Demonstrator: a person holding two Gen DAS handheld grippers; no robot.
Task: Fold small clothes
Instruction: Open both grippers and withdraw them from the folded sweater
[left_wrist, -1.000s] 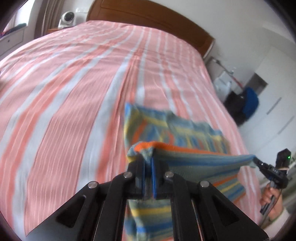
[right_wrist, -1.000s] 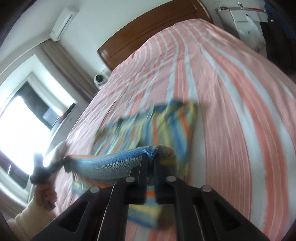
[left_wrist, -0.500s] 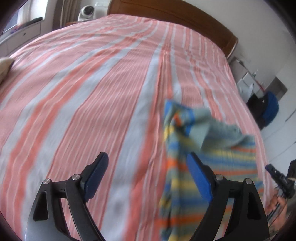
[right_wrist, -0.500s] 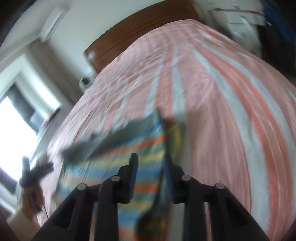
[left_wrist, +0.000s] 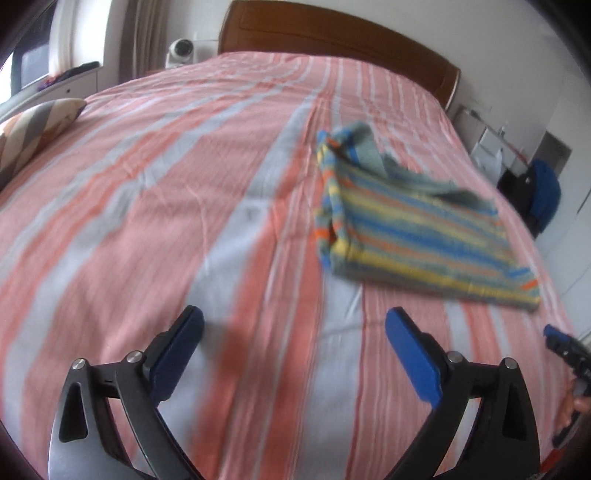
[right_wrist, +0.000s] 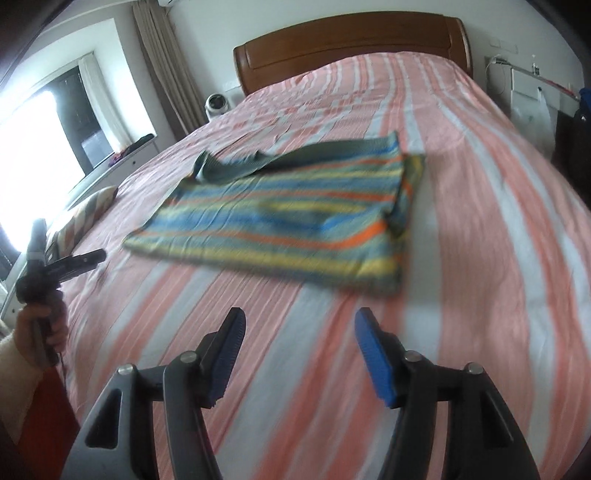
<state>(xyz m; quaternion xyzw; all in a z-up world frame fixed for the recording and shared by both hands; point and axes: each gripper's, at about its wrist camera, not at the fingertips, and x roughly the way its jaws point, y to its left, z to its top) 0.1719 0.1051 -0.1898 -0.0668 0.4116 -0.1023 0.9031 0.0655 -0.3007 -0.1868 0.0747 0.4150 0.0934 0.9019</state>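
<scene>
Striped bedspread (left_wrist: 155, 206) serves as folding surface. Striped cloth (right_wrist: 288, 218) is laid flat mid-bed, one corner rumpled. Left gripper (left_wrist: 293, 345) and right gripper (right_wrist: 297, 345) are held spread wide, empty, apart from cloth.

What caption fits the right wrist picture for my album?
Open right gripper hovers over the pink-striped bed, short of the folded rainbow-striped cloth.

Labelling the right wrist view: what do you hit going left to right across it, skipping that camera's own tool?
Left tool, held in the person's hand → patterned cushion → striped garment lying on the bed → dark items beside the bed at the right edge.
</scene>
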